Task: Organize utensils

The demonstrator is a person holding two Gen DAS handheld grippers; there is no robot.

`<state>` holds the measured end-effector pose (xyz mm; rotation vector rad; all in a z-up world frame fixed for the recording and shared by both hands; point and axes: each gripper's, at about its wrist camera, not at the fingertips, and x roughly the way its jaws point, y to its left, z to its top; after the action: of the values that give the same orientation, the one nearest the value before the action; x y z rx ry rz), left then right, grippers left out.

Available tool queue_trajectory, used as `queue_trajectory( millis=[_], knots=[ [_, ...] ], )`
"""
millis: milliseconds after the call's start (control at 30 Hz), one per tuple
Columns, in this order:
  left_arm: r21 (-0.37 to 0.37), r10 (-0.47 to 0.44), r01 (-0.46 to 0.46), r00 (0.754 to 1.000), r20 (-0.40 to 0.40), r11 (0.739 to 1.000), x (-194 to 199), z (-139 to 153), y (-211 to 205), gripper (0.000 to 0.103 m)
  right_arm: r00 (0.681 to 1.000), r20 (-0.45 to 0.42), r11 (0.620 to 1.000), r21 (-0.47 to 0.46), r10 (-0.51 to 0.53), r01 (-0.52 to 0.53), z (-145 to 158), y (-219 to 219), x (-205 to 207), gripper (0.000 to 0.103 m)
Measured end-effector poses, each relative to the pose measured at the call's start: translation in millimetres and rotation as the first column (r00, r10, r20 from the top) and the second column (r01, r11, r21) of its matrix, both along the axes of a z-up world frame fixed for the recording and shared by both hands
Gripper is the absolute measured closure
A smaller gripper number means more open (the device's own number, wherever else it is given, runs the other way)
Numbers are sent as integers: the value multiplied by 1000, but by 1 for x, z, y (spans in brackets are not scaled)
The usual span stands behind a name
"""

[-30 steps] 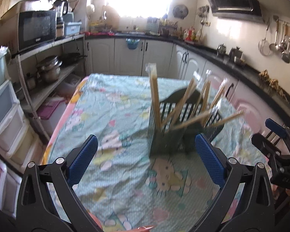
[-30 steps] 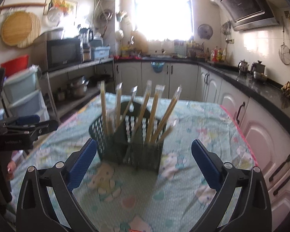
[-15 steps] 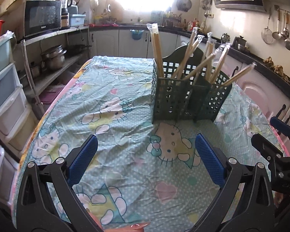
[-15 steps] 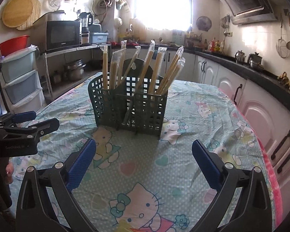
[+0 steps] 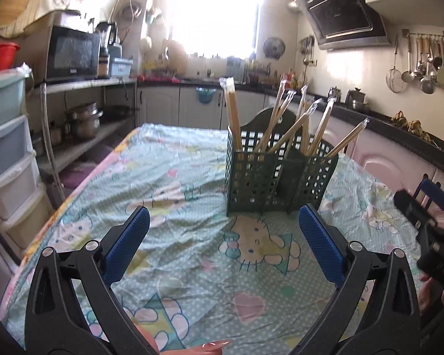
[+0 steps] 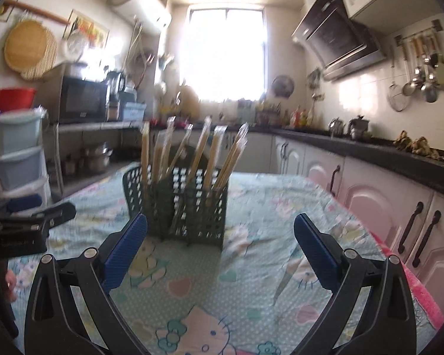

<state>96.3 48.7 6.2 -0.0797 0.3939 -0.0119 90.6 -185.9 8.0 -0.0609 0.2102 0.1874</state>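
Observation:
A dark green slotted utensil holder (image 5: pixel 276 174) stands upright on the patterned tablecloth (image 5: pixel 177 177). It holds several wrapped pairs of wooden chopsticks (image 5: pixel 232 112) that lean at different angles. My left gripper (image 5: pixel 222 245) is open and empty, low over the cloth, a short way in front of the holder. The holder (image 6: pixel 189 207) and its chopsticks (image 6: pixel 216 151) also show in the right wrist view. My right gripper (image 6: pixel 220 251) is open and empty just in front of it. Each gripper shows at the edge of the other's view.
Kitchen cabinets (image 6: pixel 379 195) and a dark counter run along the right. Shelves with a microwave (image 5: pixel 72 54) and stacked plastic drawers (image 5: pixel 6 153) stand on the left. Ladles (image 5: pixel 423 65) hang on the right wall.
Both views have dropped and tilted up, from looking down on the holder to a low, level view. The holder and chopsticks have not moved. Both grippers stay open.

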Motion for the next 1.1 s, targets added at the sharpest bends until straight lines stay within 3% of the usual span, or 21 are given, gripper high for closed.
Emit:
queue_trajectory(
  millis=[200,467,1100],
  knots=[
    [21,-23,22,997,67,1000,-7,-1,-7,10,997,59,999,31,-41,40,-5,-8,-6,6],
    [7,-30,30,995,92,1000,-10,-7,-8,10,993,109,998,46,-35,31,-6,-10,-17,6],
    [-17,-15,17,993,121,1000,-14,-6,-2,10,992,120,999,30,-29,26,-6,-3,-25,6]
  ],
)
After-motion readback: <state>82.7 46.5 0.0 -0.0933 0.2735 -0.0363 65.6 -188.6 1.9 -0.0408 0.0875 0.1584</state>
